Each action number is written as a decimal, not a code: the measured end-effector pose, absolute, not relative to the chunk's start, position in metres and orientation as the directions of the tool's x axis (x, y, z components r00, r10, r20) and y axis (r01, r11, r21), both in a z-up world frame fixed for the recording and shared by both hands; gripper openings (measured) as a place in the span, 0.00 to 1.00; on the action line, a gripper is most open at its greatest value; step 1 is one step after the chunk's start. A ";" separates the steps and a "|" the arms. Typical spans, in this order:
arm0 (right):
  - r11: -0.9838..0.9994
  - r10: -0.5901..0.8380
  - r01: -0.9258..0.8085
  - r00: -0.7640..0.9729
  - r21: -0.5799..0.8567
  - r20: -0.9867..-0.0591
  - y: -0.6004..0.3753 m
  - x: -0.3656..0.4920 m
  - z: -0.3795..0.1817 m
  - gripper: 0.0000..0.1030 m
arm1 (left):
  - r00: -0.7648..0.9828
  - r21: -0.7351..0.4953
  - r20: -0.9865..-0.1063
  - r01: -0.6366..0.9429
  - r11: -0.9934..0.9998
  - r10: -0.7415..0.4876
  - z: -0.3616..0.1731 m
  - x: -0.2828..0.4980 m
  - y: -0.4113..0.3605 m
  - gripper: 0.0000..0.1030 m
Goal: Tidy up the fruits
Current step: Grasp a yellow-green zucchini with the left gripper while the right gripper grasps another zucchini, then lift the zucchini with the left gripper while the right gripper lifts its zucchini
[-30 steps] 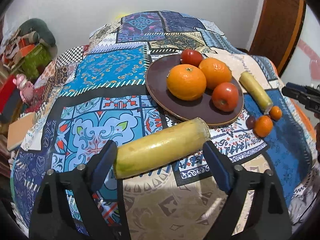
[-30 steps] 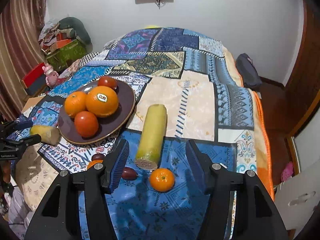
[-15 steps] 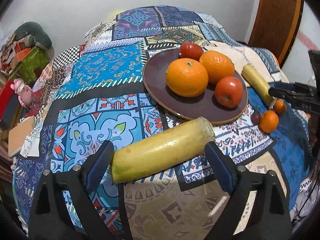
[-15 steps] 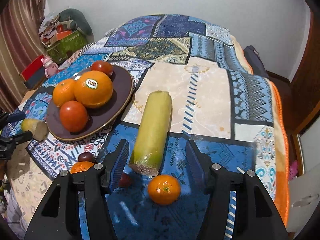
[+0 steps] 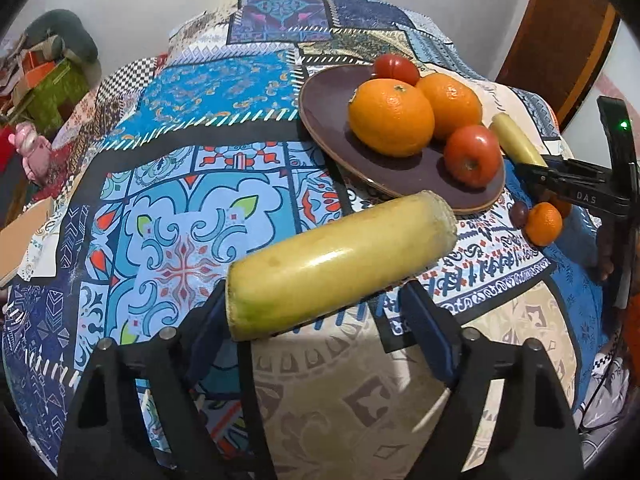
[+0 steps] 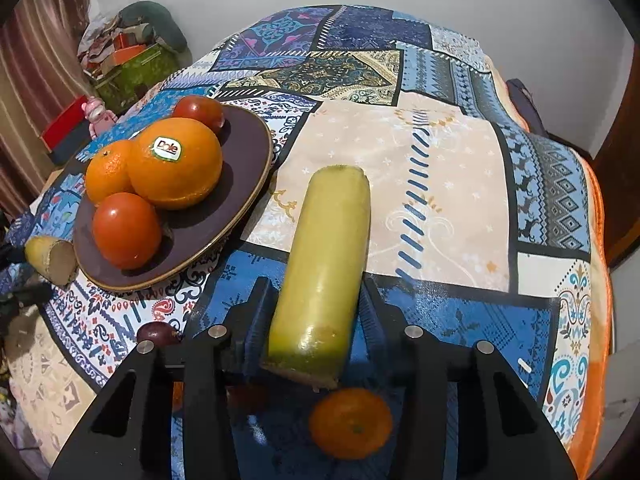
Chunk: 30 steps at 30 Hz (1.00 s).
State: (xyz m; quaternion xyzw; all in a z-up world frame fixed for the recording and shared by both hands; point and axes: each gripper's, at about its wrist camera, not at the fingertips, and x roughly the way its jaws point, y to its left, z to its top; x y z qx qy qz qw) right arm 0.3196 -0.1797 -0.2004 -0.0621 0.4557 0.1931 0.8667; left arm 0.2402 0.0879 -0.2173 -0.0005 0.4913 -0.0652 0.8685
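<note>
The right gripper had its blue-padded fingers pressed against both sides of a long yellow-green cut fruit piece, close to its near cut end, so the length pointed away toward the far edge of the bed; a hold that low likely served to carry it to the plate. The left gripper straddled a second yellow-green cut piece lying crosswise; its left finger touched the piece's near end, the right one stood off the peel, so the fingers looked spread, not clamped.

Both pieces lay just beside the round dark brown plate, which sat on the patchwork blanket covering the bed. The plate held two oranges and two red tomatoes. Off the plate, a small mandarin and a dark plum-like fruit rested near the bed's near edge, probably awaiting sorting.
</note>
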 end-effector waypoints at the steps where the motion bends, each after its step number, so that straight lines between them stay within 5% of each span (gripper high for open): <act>1: 0.918 0.273 -0.392 0.509 0.063 -0.816 -0.179 0.320 -0.201 0.39 | 0.509 -0.059 -0.854 0.114 0.992 -0.109 -0.217 0.241 0.087 0.81; 30: 0.913 0.274 -0.405 0.506 0.055 -0.818 -0.175 0.322 -0.202 0.37 | 0.480 -0.145 -0.843 0.231 0.962 -0.243 -0.195 0.268 0.080 0.85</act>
